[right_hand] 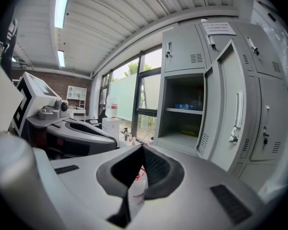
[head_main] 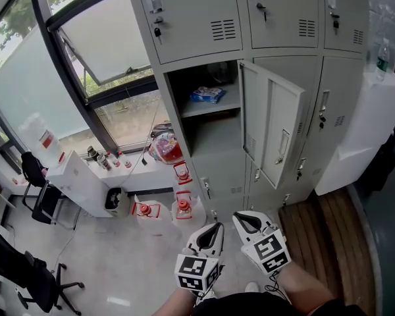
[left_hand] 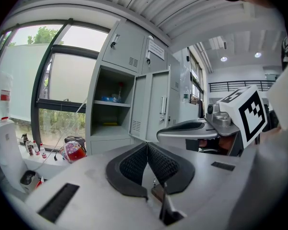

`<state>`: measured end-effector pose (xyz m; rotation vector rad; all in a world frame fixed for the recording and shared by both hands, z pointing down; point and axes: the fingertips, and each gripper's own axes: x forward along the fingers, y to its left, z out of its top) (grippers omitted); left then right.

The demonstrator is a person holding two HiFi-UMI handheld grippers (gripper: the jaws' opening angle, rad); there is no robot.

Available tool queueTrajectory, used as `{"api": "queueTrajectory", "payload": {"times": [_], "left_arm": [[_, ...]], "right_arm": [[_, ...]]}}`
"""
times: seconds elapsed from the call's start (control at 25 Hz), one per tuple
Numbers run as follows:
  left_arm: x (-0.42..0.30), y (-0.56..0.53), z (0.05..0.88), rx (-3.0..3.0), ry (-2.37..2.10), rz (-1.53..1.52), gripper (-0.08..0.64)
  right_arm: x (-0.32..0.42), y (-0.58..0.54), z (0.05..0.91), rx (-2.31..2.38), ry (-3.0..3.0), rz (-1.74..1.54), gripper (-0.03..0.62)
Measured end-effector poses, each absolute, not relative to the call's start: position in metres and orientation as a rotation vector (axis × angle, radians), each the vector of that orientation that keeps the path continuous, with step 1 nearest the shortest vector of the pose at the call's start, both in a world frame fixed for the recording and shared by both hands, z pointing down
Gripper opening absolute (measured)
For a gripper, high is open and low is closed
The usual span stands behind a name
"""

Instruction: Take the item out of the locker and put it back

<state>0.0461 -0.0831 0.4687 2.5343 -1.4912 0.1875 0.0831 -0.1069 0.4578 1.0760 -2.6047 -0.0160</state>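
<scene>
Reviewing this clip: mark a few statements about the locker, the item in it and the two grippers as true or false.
1. The grey metal locker door stands open. True.
2. The left gripper and the right gripper are both shut and empty. True.
3. The right gripper holds the blue plastic packet. False: the packet lies on the upper shelf behind the open door.
4. The left gripper reaches inside the locker. False: it is held low, well short of it.
</scene>
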Motion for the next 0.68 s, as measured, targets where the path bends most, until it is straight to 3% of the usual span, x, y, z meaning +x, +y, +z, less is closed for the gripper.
{"api": "queueTrajectory", "payload": {"times": [0.68], "left_arm": [[0.038,-0.095,0.472,2.523,-1.495,0.188,0.017]], "right_arm": [[0.075,-0.112,0.466,1.051,-2.601,0.014,0.052]]}}
